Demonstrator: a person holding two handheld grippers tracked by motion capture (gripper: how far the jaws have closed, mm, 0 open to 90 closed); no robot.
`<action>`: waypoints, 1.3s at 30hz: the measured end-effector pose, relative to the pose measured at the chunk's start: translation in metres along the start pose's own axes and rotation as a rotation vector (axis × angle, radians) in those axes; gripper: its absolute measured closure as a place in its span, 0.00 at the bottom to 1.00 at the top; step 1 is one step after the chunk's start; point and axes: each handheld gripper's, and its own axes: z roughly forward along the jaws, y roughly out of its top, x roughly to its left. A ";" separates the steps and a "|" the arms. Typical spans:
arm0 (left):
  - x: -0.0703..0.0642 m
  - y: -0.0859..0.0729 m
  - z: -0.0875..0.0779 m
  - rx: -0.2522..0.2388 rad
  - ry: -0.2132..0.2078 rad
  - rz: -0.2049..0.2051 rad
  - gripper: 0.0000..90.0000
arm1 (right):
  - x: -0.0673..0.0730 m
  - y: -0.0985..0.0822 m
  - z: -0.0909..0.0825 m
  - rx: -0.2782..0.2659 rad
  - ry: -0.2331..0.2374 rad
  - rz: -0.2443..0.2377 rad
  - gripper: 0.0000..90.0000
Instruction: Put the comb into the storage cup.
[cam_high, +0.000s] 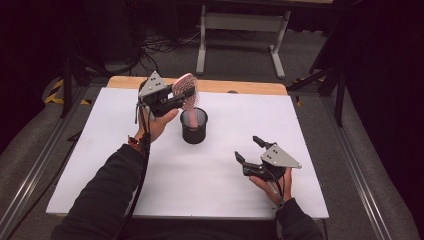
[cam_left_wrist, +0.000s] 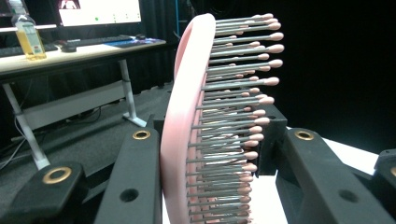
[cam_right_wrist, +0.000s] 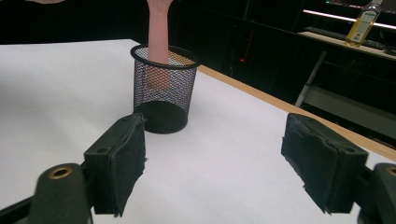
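In the high view, the left tongs (cam_high: 179, 98) grip a pink plastic hairbrush (cam_high: 186, 87) at upper centre, its handle inside a black mesh cup (cam_high: 193, 131) on the white desk (cam_high: 210, 175). In the left gripper view, the jaws clamp the brush head (cam_left_wrist: 187, 130). In the right gripper view, the right tongs (cam_right_wrist: 212, 161) stand open, empty, with the cup (cam_right_wrist: 163, 93) at upper left.

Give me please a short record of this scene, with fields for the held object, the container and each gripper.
held object: pink hairbrush, handle end down inside the cup
container: black mesh cup, upright on the white table
left gripper: shut on the hairbrush head, above the cup
right gripper: open, holds nothing, apart from the cup
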 end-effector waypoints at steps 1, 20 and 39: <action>0.000 -0.001 0.001 0.001 0.001 -0.001 0.70 | 0.000 0.000 0.000 0.000 0.000 -0.001 0.25; -0.003 -0.019 0.008 0.045 -0.012 -0.002 0.70 | 0.001 0.000 0.002 0.006 0.004 -0.011 0.25; -0.001 -0.037 0.013 0.058 -0.020 -0.057 0.70 | 0.004 -0.002 0.005 0.024 0.017 -0.026 0.25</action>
